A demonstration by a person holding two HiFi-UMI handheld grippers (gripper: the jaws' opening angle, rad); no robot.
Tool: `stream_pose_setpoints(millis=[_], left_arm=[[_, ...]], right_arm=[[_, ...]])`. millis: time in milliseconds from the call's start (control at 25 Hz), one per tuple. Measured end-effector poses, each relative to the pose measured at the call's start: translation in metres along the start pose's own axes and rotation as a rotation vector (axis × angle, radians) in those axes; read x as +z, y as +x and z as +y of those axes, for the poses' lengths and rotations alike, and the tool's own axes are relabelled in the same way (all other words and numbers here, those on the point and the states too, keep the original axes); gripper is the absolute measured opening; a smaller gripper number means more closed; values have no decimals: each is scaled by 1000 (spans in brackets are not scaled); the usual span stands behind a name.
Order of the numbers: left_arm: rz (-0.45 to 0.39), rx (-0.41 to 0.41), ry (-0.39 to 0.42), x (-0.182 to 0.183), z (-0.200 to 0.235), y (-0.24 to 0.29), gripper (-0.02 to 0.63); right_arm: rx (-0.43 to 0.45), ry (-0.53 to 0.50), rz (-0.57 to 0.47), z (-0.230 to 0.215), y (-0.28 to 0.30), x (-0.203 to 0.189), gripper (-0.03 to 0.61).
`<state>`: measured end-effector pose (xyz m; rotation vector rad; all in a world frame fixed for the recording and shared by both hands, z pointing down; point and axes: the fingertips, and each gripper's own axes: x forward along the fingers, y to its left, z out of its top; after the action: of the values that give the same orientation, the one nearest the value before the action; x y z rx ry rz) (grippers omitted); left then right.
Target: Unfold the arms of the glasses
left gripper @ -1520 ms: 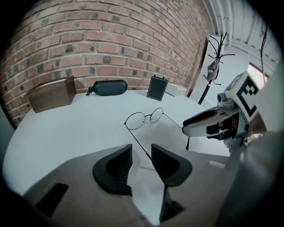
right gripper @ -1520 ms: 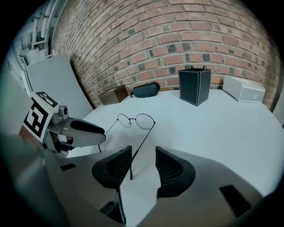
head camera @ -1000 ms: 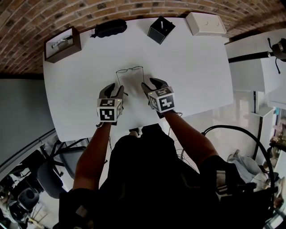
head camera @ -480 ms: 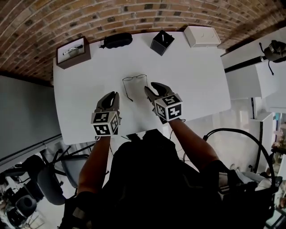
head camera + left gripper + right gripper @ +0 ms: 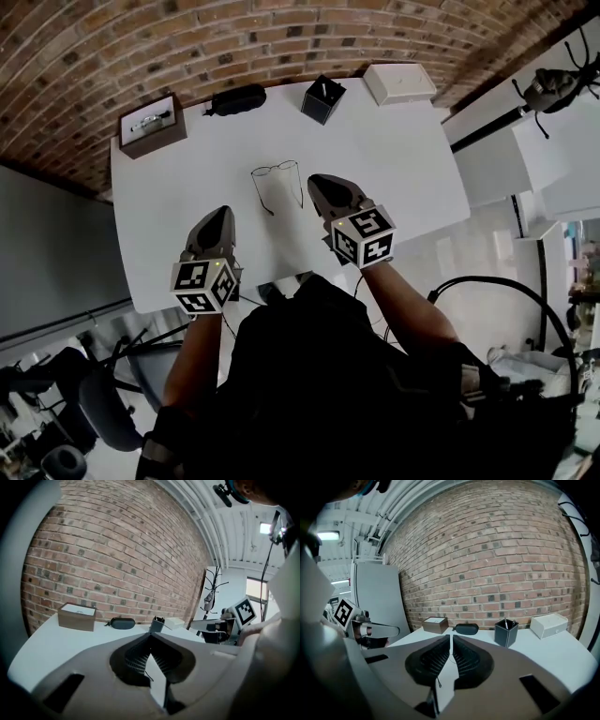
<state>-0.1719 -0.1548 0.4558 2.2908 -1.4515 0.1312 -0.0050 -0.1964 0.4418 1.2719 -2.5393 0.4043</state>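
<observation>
The thin wire-framed glasses (image 5: pixel 276 172) lie on the white table (image 5: pixel 403 169) with both arms swung out toward me. My left gripper (image 5: pixel 221 214) hovers above the table, near and left of the glasses, shut with nothing in it. My right gripper (image 5: pixel 319 183) hangs just right of the right arm's tip; its jaws have just been closing and now stand shut, empty. In the left gripper view (image 5: pixel 150 637) and the right gripper view (image 5: pixel 450 637) the jaws meet at their tips, and a thin wire shows far below through the slit.
Along the brick wall stand a brown box (image 5: pixel 150 124) with a watch, a black glasses case (image 5: pixel 234 97), a black pen holder (image 5: pixel 322 98) and a white box (image 5: pixel 398 82). A chair sits at lower left, beyond the table's near edge.
Both grippers have lifted off the table and drawn back from the glasses, and their jaws have gone from wide open to shut. The glasses stay lying with arms spread.
</observation>
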Motion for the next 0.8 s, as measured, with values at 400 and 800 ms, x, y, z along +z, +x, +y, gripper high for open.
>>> stream_pose_setpoints(millis=[400,800], left_arm=[[-46,-5,27,17,-11,-25,11],[-122,69,46,51,-31,-29,11]], right_arm=[[-88,-9,-73,4,-42,18,17],[-103,-48,-145,-16,-66,54,8]])
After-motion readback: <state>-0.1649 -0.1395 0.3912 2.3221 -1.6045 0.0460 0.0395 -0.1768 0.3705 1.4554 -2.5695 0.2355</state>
